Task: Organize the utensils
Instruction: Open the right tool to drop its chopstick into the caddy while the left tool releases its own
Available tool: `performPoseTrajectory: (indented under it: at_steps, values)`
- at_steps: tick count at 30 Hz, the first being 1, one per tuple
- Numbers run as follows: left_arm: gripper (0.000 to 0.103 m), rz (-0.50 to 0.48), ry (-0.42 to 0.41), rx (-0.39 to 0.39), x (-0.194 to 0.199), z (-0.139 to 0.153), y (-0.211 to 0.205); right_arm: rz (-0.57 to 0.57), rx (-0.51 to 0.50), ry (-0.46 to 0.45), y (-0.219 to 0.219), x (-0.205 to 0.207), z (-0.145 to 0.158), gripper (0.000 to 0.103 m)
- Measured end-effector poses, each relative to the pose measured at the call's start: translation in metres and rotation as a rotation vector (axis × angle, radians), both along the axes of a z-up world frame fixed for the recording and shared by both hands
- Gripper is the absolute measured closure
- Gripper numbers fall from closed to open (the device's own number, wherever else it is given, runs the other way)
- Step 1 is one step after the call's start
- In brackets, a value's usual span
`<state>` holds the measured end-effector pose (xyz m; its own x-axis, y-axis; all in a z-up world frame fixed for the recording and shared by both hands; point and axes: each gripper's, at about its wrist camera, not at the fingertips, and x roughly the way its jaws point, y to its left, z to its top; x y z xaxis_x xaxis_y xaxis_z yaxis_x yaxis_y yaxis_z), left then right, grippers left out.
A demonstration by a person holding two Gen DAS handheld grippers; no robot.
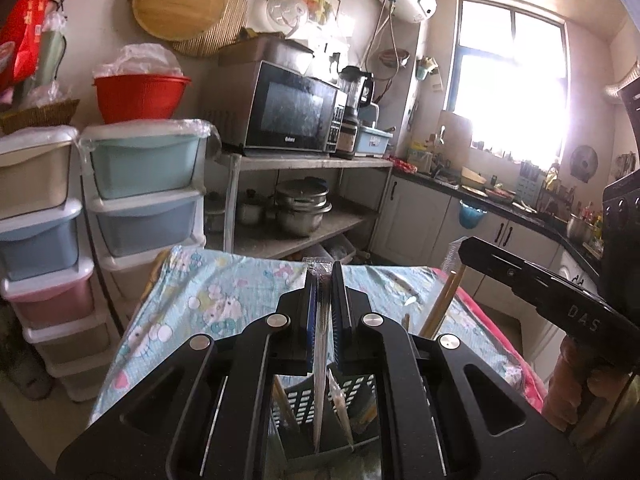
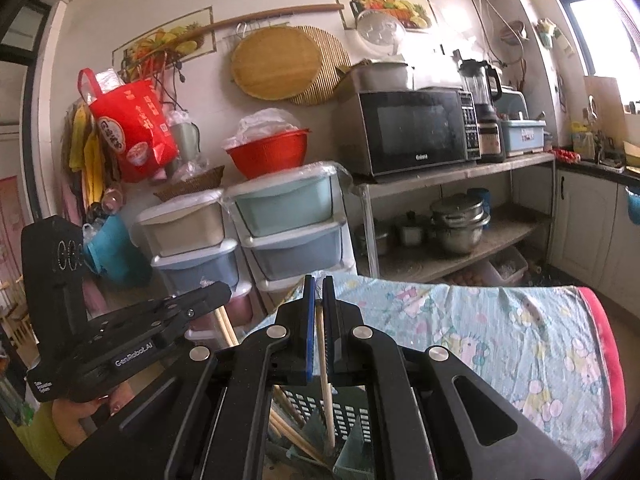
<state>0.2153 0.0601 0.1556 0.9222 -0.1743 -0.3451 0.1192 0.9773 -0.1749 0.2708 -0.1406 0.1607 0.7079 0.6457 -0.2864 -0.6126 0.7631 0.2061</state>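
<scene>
My left gripper (image 1: 324,268) is shut on a thin plastic-wrapped utensil (image 1: 320,340) that hangs down into a dark slotted utensil holder (image 1: 308,404). To its right, my right gripper (image 1: 464,246) grips a wooden chopstick (image 1: 442,304). In the right wrist view my right gripper (image 2: 319,280) is shut on that chopstick (image 2: 325,380), whose lower end reaches into the holder (image 2: 352,412). More chopsticks (image 2: 292,428) lean inside it. The left gripper (image 2: 224,290) shows at the left, a hand under it.
The holder stands on a table under a pale blue cartoon-print cloth (image 1: 208,300) with a pink edge (image 2: 604,340). A wrapped utensil (image 1: 402,282) lies on the cloth. Beyond are stacked plastic drawers (image 1: 144,184), a metal shelf (image 1: 304,160) with a microwave, and a kitchen counter (image 1: 500,204).
</scene>
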Motion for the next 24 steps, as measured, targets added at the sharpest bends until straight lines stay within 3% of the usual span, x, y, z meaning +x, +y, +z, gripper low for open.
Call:
performPoseTrajectory:
  at_steps: [18, 20, 21, 23, 24]
  values:
    - [0.099, -0.002, 0.087, -0.023, 0.004, -0.037, -0.001, 0.008, -0.012, 0.112, 0.002, 0.009, -0.037, 0.098]
    - [0.098, 0.001, 0.107, -0.024, 0.003, -0.042, -0.001, 0.006, -0.015, 0.144, -0.001, 0.011, -0.042, 0.084]
    - [0.096, 0.003, 0.11, -0.026, 0.002, -0.044, 0.0, 0.002, -0.012, 0.154, -0.003, 0.011, -0.044, 0.07]
    - [0.082, 0.007, 0.122, -0.037, 0.0, -0.048, 0.002, -0.004, -0.009, 0.159, -0.007, 0.007, -0.048, 0.069]
    - [0.08, 0.009, 0.127, -0.042, -0.001, -0.049, 0.004, -0.006, -0.016, 0.161, -0.007, 0.005, -0.049, 0.069]
